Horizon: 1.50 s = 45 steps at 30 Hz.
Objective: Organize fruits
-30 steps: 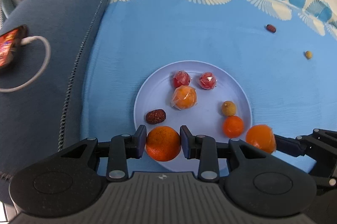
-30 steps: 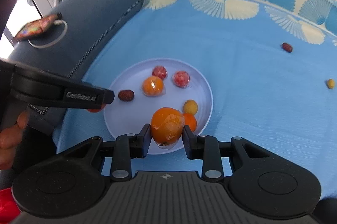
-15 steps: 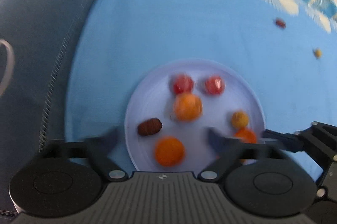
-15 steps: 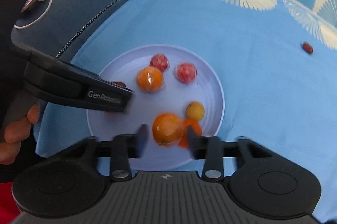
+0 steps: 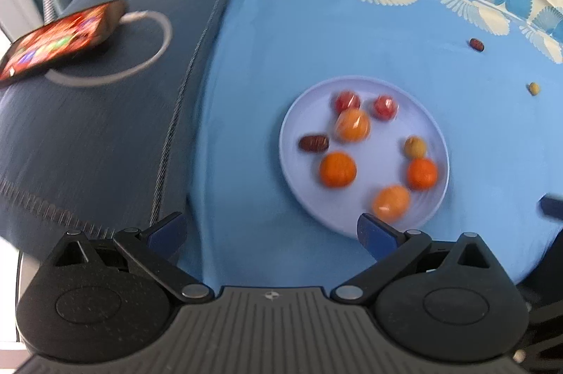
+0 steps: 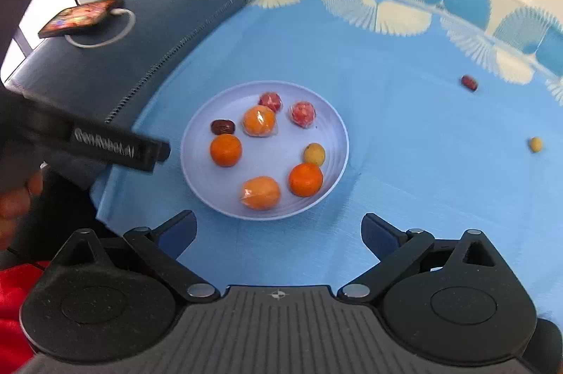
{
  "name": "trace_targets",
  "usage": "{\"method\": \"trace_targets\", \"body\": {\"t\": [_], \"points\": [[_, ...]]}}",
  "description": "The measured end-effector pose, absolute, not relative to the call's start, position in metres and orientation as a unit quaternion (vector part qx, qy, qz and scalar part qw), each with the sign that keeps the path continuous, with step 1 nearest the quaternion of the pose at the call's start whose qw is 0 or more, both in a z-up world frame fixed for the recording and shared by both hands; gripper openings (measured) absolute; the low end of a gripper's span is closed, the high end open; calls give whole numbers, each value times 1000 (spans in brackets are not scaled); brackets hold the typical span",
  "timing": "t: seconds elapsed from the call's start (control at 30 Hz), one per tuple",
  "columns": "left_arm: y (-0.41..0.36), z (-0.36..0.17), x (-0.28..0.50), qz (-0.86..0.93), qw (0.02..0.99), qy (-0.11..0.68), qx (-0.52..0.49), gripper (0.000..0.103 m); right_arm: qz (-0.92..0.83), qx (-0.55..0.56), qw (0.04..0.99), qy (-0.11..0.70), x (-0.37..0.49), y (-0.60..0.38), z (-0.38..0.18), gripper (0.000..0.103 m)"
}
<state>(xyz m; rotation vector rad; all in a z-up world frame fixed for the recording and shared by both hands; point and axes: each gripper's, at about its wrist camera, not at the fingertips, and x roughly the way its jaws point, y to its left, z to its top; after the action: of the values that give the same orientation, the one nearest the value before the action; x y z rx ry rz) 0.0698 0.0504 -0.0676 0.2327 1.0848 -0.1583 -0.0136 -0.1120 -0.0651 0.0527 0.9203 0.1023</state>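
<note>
A pale lilac plate (image 5: 292, 131) (image 6: 197, 131) on the blue cloth holds several fruits. Among them are a bare orange (image 5: 337, 169) (image 6: 226, 150), a wrapped orange (image 5: 391, 202) (image 6: 260, 192) and a brown date (image 5: 313, 143). My left gripper (image 5: 269, 228) is open and empty, back from the plate's near left rim. My right gripper (image 6: 278, 226) hangs just short of the plate's near edge, its jaws opening with nothing between them. A loose date (image 6: 469, 82) and a small yellow fruit (image 6: 535, 144) lie on the cloth at far right.
A dark blue cushion (image 5: 105, 134) lies left of the cloth and carries a lit phone (image 5: 59, 39) on a white cable. In the right wrist view the left gripper's black finger (image 6: 119, 150) reaches in from the left, with a person's hand (image 6: 17, 201) behind it.
Both grippers let go of their oranges, which now rest on the plate. Both opened wide and drew back and up from the plate, the left one shifting leftward.
</note>
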Motion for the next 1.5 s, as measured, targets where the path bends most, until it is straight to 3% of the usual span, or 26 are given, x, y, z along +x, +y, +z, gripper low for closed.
{"method": "trace_targets", "body": {"t": [0.67, 1.5], "points": [[40, -18, -16, -91, 889, 433, 118, 103, 30, 2, 938, 346, -105, -104, -19, 102], [40, -10, -26, -98, 893, 422, 125, 103, 26, -2, 941, 338, -115, -103, -13, 102]]}}
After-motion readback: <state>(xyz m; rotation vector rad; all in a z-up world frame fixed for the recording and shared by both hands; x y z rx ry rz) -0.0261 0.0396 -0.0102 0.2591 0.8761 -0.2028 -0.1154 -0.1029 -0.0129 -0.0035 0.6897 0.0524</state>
